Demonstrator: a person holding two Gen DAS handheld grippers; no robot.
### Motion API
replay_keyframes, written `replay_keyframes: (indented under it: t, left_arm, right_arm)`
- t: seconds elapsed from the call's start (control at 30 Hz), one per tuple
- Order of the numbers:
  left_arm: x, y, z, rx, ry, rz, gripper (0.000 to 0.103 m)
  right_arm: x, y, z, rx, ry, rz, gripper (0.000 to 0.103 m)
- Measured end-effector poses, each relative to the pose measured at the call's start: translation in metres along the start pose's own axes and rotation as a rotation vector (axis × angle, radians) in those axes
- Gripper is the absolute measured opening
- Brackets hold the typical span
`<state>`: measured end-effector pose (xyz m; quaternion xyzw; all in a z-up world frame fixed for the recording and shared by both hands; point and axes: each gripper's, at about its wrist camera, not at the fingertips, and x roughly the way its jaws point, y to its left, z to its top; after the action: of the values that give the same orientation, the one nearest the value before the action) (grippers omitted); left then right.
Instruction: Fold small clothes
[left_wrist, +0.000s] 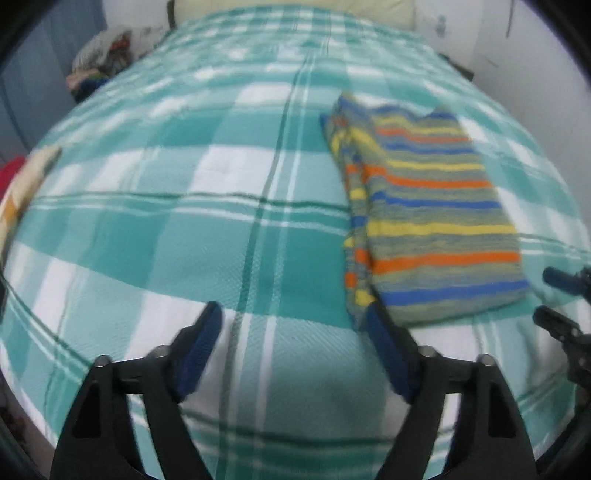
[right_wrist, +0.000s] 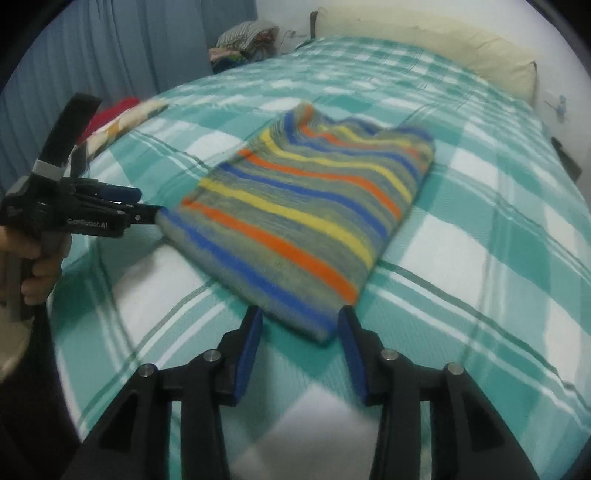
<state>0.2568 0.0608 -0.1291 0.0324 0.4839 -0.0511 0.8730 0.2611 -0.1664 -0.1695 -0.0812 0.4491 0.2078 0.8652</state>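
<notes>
Striped garment lying folded flat on the plaid bed, left gripper spread wide and empty beside its near corner, right gripper half apart just short of the near edge: best to pinch both near corners evenly before folding again.

We see a bed in teal-and-white plaid; 1 folded striped garment lies flat, pillow at 12 o'clock.

bedroom, checked bed (pillow)
</notes>
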Motion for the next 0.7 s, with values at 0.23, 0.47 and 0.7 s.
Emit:
replay_keyframes:
  t: [0.23, 0.47, 0.7]
  left_arm:
    - [-0.023, -0.020, -0.012, 0.041, -0.130, 0.066, 0.096]
    - [-0.034, -0.033, -0.014, 0.091, -0.169, 0.098, 0.096]
    - [-0.037, -0.038, -0.016, 0.111, -0.188, 0.120, 0.096]
  right_arm:
    - [-0.065, 0.000, -0.026, 0.054, -0.200, -0.092, 0.083]
    - [-0.069, -0.016, -0.033, 0.130, -0.250, -0.123, 0.083]
    - [-0.064, -0.017, -0.034, 0.144, -0.248, -0.122, 0.083]
